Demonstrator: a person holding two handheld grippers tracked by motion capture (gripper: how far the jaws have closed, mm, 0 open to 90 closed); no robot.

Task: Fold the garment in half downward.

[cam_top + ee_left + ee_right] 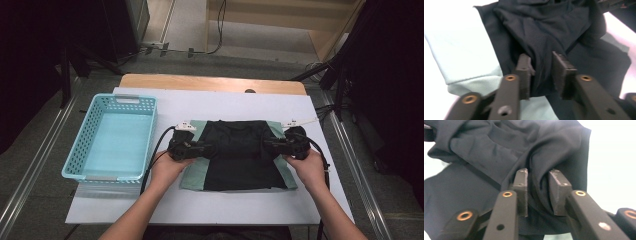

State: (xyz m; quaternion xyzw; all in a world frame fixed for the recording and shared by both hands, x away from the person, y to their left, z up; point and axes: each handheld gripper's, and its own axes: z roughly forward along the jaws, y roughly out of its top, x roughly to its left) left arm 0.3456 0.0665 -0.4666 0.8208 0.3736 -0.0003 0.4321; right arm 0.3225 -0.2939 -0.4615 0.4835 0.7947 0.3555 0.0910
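A folded garment, black in the middle with pale green cloth at its left and right sides, lies on the white table cover. My left gripper points in from its left edge and my right gripper from its right edge. In the left gripper view the left gripper has its jaws apart, with a raised fold of the black cloth standing loosely between the pads. In the right gripper view the right gripper likewise has a gap between its pads, and a ridge of black cloth runs through it.
A light blue plastic basket stands at the left of the white cover, close to my left hand. A wooden table edge shows at the far side. Dark stands and cables flank the table.
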